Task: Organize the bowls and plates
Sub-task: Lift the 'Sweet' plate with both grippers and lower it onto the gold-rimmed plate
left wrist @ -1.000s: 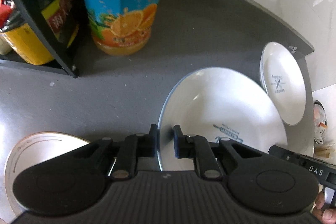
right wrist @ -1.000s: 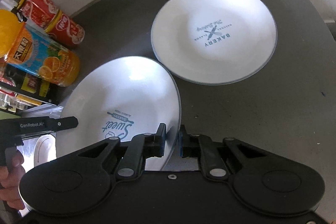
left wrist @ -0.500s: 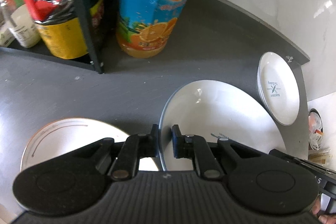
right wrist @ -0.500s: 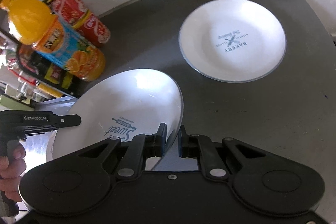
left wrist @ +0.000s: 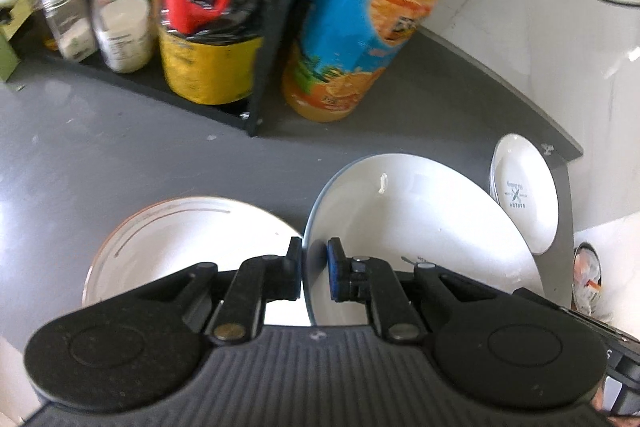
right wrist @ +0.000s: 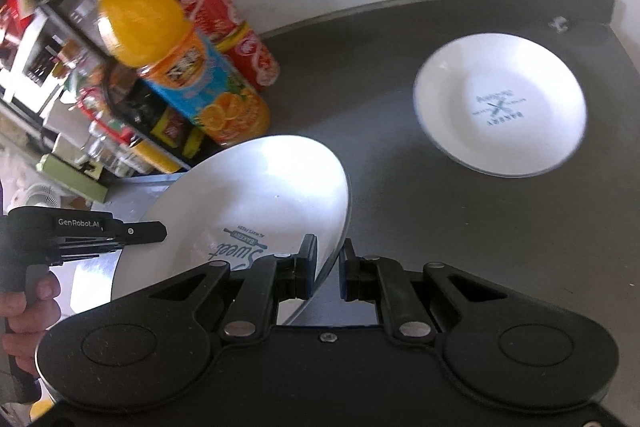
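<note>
A white plate [left wrist: 420,227] printed "Sweet" [right wrist: 256,195] hangs tilted above the grey counter [right wrist: 440,227], held from both sides. My left gripper [left wrist: 314,269] is shut on its left rim. My right gripper [right wrist: 328,267] is shut on the opposite rim. The right wrist view also shows the left gripper's body [right wrist: 88,231] with a hand [right wrist: 24,303] on its handle. Below on the left lies a gold-rimmed white plate [left wrist: 180,239]. A white "Bakery" plate [right wrist: 500,111] [left wrist: 524,191] lies flat near the counter's far corner.
An orange juice bottle [left wrist: 372,27] [right wrist: 180,67] stands at the back beside a black rack [left wrist: 260,67] holding a dark sauce bottle [left wrist: 208,27] and jars [left wrist: 120,11]. Red cans [right wrist: 236,31] stand by the wall. The counter's edge [left wrist: 560,227] runs along the right.
Both grippers have risen and drawn back with the plate between them. The bottles and rack now show much more fully, and the Bakery plate looks smaller and farther off.
</note>
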Demonstrator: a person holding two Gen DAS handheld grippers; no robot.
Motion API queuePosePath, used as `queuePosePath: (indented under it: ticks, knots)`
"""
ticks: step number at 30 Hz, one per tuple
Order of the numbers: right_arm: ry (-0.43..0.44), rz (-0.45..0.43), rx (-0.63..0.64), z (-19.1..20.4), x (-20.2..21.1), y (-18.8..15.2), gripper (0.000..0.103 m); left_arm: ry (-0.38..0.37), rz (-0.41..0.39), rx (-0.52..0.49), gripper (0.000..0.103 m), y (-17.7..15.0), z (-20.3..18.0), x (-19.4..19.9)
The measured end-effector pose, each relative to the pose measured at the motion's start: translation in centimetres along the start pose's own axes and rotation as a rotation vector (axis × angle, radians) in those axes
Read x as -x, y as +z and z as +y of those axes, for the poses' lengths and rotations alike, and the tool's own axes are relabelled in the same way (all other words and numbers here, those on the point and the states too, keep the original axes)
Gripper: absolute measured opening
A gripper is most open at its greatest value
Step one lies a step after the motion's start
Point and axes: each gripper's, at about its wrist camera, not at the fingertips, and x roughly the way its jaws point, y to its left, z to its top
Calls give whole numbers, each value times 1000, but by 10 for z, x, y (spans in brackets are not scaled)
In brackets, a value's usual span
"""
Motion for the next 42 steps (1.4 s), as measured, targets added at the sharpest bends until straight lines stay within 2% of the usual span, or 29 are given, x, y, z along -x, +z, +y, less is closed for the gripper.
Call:
queuePosePath:
  ticks: [7,15,23,34,42]
  knots:
    - [35,10,73,25,2,-10,11,19,-40,47,11,-21,27,23]
    - [55,50,136,47,-6,-18,11,29,-43,130,11,-43,61,32]
    - [71,62,183,67,-17,-26,12,53,-64,177,11,-48,85,41]
    - [34,85,192,77,-37,-39,11,65,-35,196,11,-52,104,30]
    - [-7,67,206,83,-42,-49,11,79,-3,186,12,-53,110,19]
